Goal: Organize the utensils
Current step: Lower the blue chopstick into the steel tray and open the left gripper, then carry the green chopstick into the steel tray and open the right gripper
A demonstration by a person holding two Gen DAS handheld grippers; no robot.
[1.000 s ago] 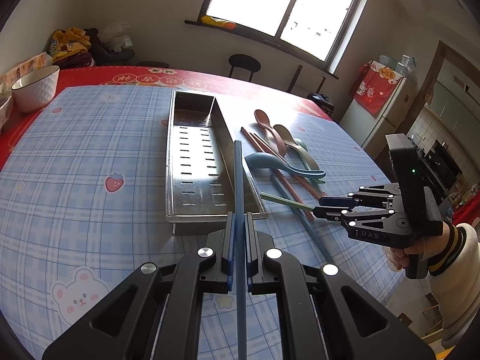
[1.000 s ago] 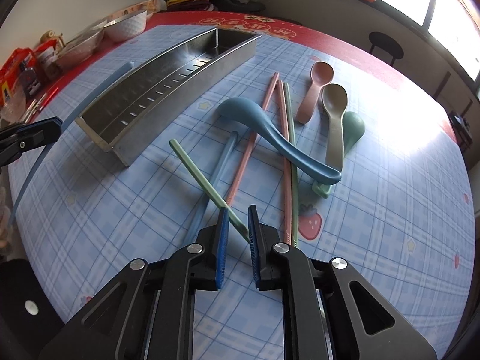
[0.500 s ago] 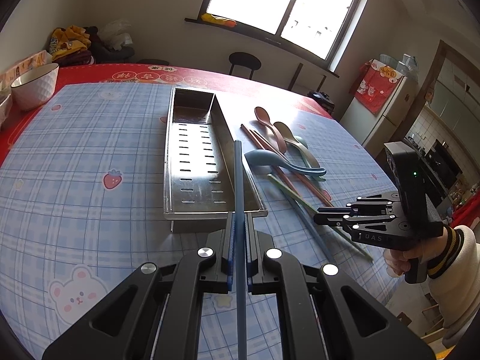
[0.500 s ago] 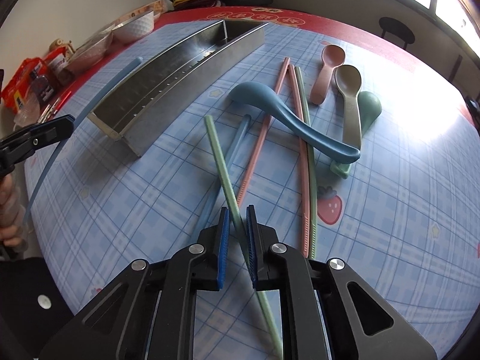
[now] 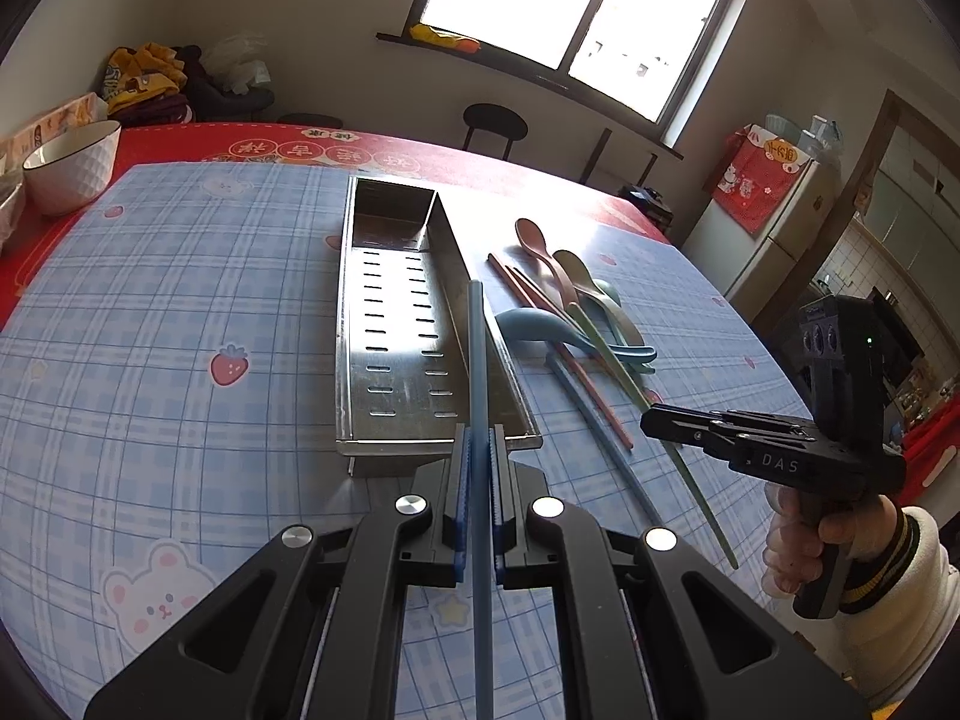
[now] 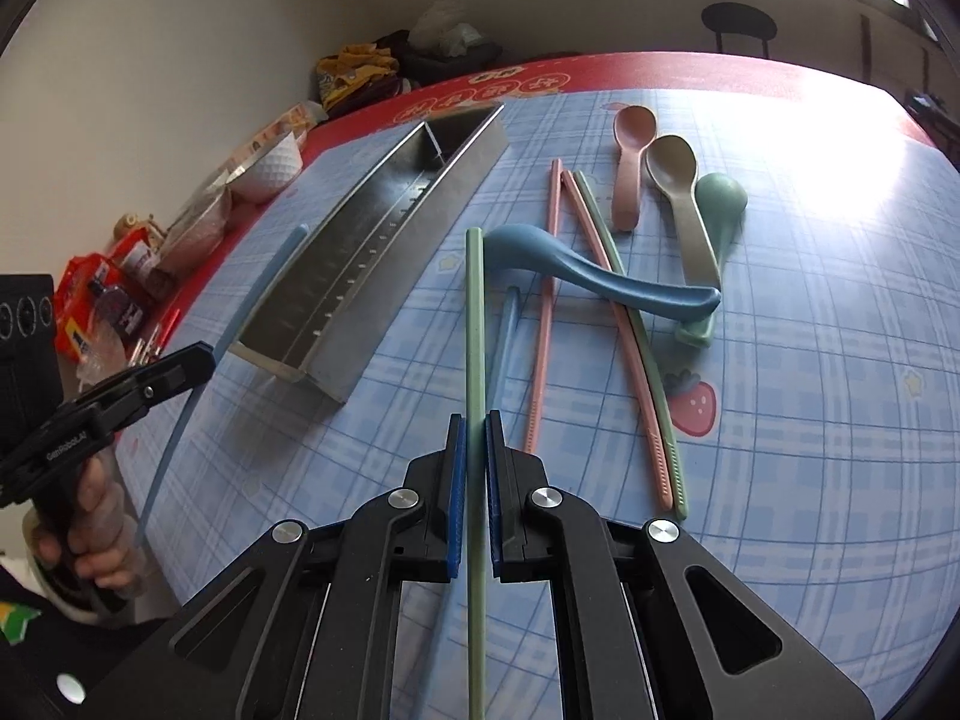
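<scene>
At the bottom centre of my left wrist view, the left gripper (image 5: 478, 450) has its blue-padded fingers (image 5: 459, 498) clamped on a blue chopstick (image 5: 477, 360), which runs straight up the frame over the right wall of the steel utensil tray (image 5: 345, 324). At lower right of that view a hand (image 5: 804, 546) in a white sleeve holds the right gripper (image 5: 651, 420), its tip pinching a green chopstick (image 5: 612, 354) that slants down towards the lower right.

In my right wrist view the right gripper (image 6: 474, 438) sits at bottom centre, fingers (image 6: 456, 498) closed narrow on the green chopstick (image 6: 474, 312), which points straight up the frame, its far end just beside the bowl of a blue ladle-style spoon (image 6: 600, 282). At the left edge, the left gripper (image 6: 192, 360) carries the blue chopstick (image 6: 264, 276) alongside the tray (image 6: 384, 258).

Beyond the fingers, on the blue plaid bench (image 6: 810, 420), lie a second blue chopstick (image 6: 504, 336), two pink chopsticks (image 6: 543, 330) and another green chopstick (image 6: 648, 360), some crossing under the blue spoon. Further up the frame rest a pink spoon (image 6: 630, 150), a beige spoon (image 6: 675, 180) and a green spoon (image 6: 720, 204). The slotted tray holds nothing I can see. A white bowl (image 5: 72, 162) stands at the upper left of the left view, on the red cloth.
</scene>
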